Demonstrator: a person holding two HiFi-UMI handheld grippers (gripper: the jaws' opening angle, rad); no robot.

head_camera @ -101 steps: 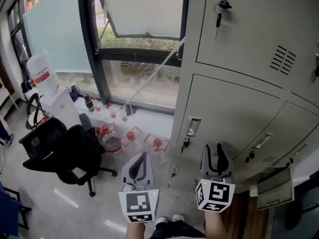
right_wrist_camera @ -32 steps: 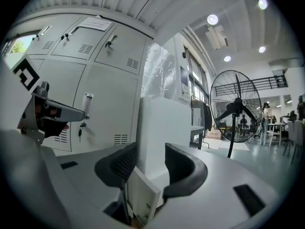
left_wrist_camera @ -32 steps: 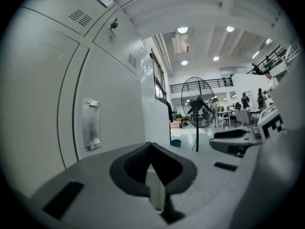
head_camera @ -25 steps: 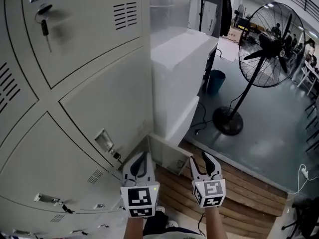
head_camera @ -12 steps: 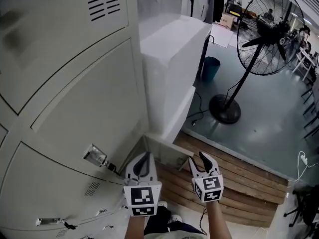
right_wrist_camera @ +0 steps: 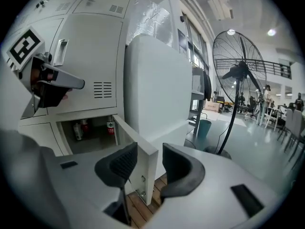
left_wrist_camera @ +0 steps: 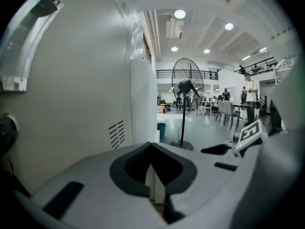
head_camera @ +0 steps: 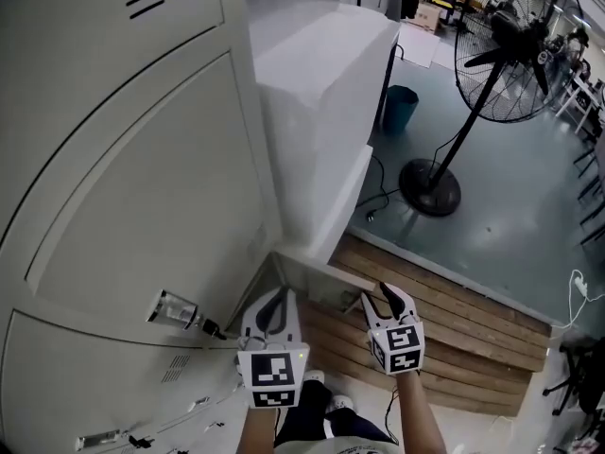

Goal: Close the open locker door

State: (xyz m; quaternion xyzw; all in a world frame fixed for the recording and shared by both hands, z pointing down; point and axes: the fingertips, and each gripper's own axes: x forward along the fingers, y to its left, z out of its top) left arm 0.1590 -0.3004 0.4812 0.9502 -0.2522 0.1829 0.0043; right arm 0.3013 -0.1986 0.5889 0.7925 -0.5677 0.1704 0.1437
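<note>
The bottom locker's small pale door [head_camera: 317,282] stands swung outward over the wooden platform. In the right gripper view its free edge [right_wrist_camera: 143,163] shows just beyond the gap of my right gripper [right_wrist_camera: 150,149]. That gripper is open with nothing pressed between its pads. Behind the door, the open compartment [right_wrist_camera: 90,132] holds red-capped bottles. My right gripper [head_camera: 388,296] hovers at the door's right end; I cannot tell if it touches. My left gripper [head_camera: 272,312] is shut and empty, just in front of the door's left part, its tips [left_wrist_camera: 151,145] meeting.
Closed grey lockers [head_camera: 123,187] fill the left, one with a key [head_camera: 180,312] in its lock. A tall white block [head_camera: 321,102] stands right of the lockers. A wooden slat platform [head_camera: 454,343] lies below. A pedestal fan [head_camera: 515,45] and a blue bin [head_camera: 400,97] stand further right.
Both grippers have sunk toward the floor together with the head view. The open door now lies right at their tips. Neither gripper's jaws have changed.
</note>
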